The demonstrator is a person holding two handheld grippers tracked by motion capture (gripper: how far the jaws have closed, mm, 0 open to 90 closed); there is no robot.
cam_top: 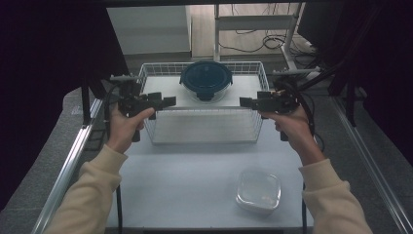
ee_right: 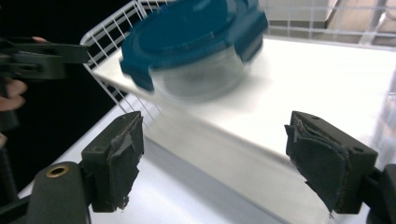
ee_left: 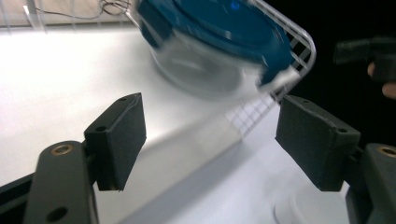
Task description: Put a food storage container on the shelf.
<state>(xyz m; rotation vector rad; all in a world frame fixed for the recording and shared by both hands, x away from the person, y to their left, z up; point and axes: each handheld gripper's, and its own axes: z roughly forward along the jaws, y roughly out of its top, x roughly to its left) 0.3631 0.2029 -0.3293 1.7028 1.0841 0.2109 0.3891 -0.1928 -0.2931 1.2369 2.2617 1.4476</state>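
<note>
While hovering at either side of wire basket, left gripper and right gripper held level, jaws apart, clamped on nothing; probably poised for blue-lidded round container at basket's far end. Basket rim between. Clear square container near front, well apart.

White table, wire basket at its far side, clear lidless container near front

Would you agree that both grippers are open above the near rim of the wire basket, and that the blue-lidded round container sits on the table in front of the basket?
Not quite. In the high view, the blue-lidded round container sits inside the wire basket, toward its far side. The left gripper and right gripper are indeed open above its near rim.
</note>
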